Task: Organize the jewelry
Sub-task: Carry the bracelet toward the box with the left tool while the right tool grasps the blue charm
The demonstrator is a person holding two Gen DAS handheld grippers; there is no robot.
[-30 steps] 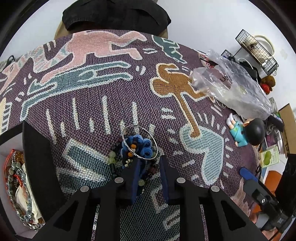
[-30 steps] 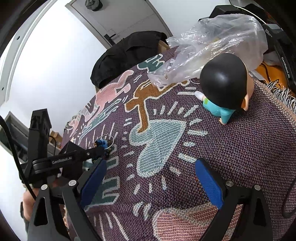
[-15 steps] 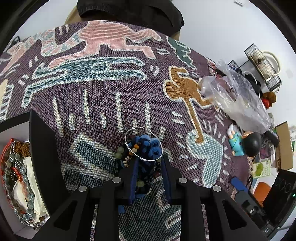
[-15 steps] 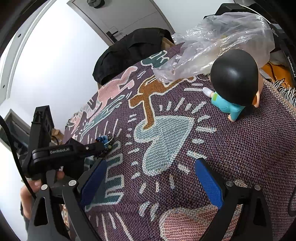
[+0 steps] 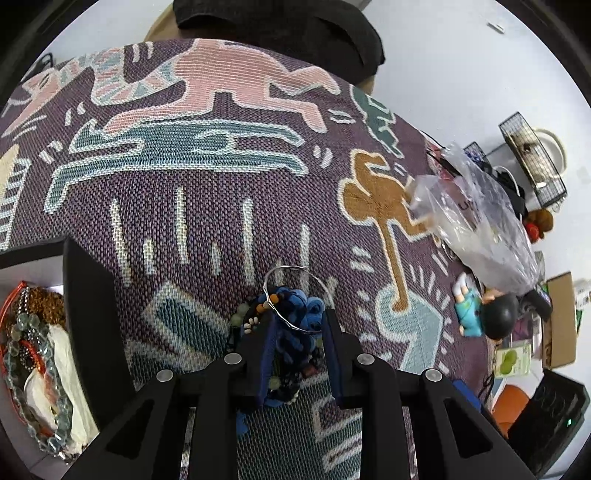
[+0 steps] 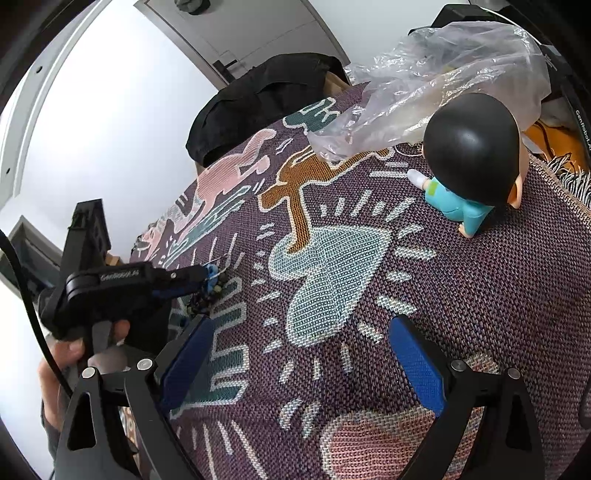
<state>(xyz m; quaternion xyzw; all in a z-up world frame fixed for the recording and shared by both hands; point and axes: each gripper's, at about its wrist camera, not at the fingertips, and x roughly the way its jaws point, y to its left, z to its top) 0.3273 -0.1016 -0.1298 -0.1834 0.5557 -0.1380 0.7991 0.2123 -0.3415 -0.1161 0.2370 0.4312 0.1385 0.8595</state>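
My left gripper (image 5: pixel 297 325) is shut on a bundle of jewelry (image 5: pixel 291 332): blue beaded strands, dark and pale green beads and a thin silver bangle (image 5: pixel 299 295). It holds the bundle above the patterned cloth (image 5: pixel 207 229). A black box (image 5: pixel 92 306) at the left edge holds several bead bracelets and necklaces (image 5: pixel 26 343). In the right wrist view the left gripper (image 6: pixel 207 275) shows at left with the blue bundle (image 6: pixel 212 277) in its tips. My right gripper (image 6: pixel 295 354) is open and empty over the cloth (image 6: pixel 332 280).
A clear plastic bag (image 5: pixel 476 218) and a black-haired doll in blue (image 5: pixel 484 314) lie at the cloth's right side; both also show in the right wrist view, the bag (image 6: pixel 436 77) and the doll (image 6: pixel 469 162). A black garment (image 5: pixel 280 33) lies at the far edge.
My left gripper has closed on the jewelry bundle and lifted it off the cloth, drawing back toward the black box. The right gripper stays open and shifted only slightly.
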